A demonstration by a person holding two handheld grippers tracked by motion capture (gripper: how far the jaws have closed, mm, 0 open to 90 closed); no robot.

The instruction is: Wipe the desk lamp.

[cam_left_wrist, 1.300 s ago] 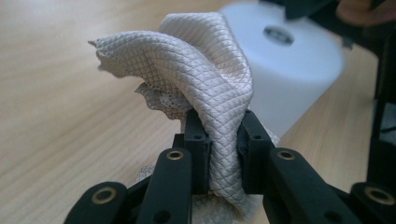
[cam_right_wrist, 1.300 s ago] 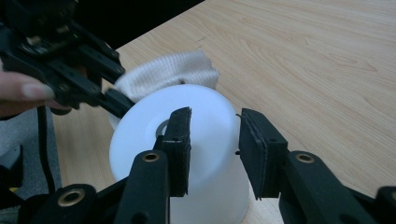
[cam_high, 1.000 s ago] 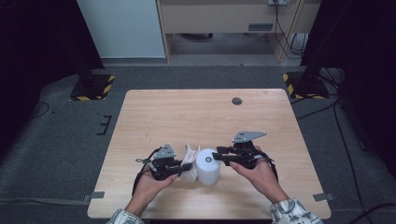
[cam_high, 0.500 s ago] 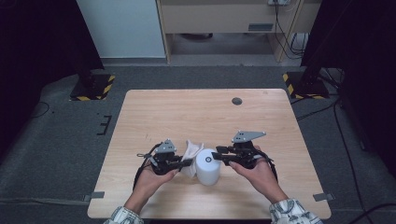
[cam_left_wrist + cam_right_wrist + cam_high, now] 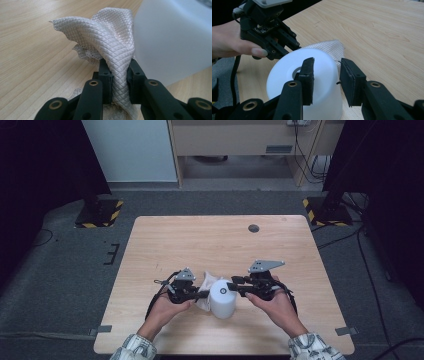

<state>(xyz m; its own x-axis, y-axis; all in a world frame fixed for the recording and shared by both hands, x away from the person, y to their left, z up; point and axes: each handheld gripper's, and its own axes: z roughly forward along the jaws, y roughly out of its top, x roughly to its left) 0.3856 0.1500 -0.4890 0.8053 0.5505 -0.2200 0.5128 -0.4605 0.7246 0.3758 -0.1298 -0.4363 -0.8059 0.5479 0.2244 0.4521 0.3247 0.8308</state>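
A white cup (image 5: 222, 304) stands bottom up near the table's front edge, with a small ring at the middle of its base. My left gripper (image 5: 204, 294) comes in from its left and is shut on a white waffle-weave cloth (image 5: 209, 281). In the left gripper view the cloth (image 5: 107, 32) bunches up out of the clamped left gripper (image 5: 119, 66), right beside the cup (image 5: 172, 37). My right gripper (image 5: 327, 67) has its jaws partly apart at the cup's (image 5: 284, 72) upper right edge. No pad visibly presses on it. Behind the cup I see the cloth (image 5: 328, 46) and the left gripper (image 5: 293, 45).
The wooden table (image 5: 210, 240) has a small dark round spot (image 5: 253, 228) at its far right. Dark floor surrounds it, with yellow-black striped stand feet (image 5: 97, 215) at the back corners and cabinets behind. Both forearms enter from the bottom.
My left gripper has shifted right, toward the cup, carrying the cloth with it. The right gripper and the cup have stayed where they were.
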